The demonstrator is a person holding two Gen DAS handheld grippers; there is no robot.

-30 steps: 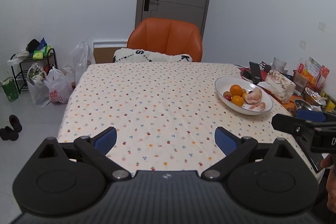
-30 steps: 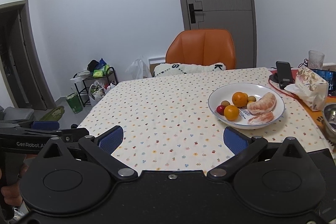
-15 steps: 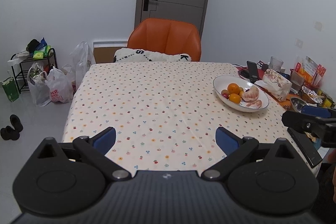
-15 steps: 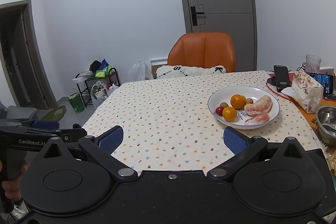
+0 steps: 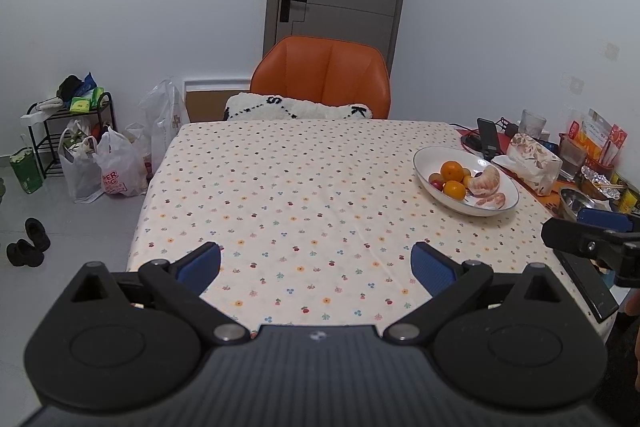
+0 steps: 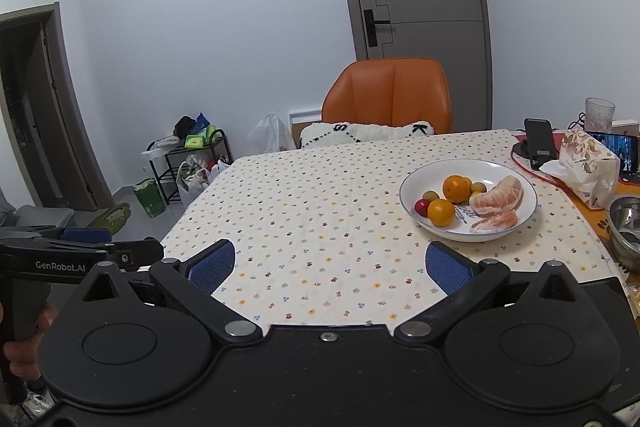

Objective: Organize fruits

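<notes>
- Left gripper (image 5: 316,263) and right gripper (image 6: 330,267): both spread wide, empty, at the table's (image 6: 320,187) near edge.
- White plate (image 6: 412,203) of fruit (image 6: 456,189) sits near the right edge.
- Bare tablecloth lies between grippers and plate.

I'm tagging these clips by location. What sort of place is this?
Most likely a home dining room: a table with a floral tablecloth, an orange chair pulled up to it, and a white fruit bowl beside household clutter.

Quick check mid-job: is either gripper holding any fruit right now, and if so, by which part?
Nothing is held. The left gripper and right gripper are both open over the tablecloth, and all the fruit sits in the white bowl.
</notes>
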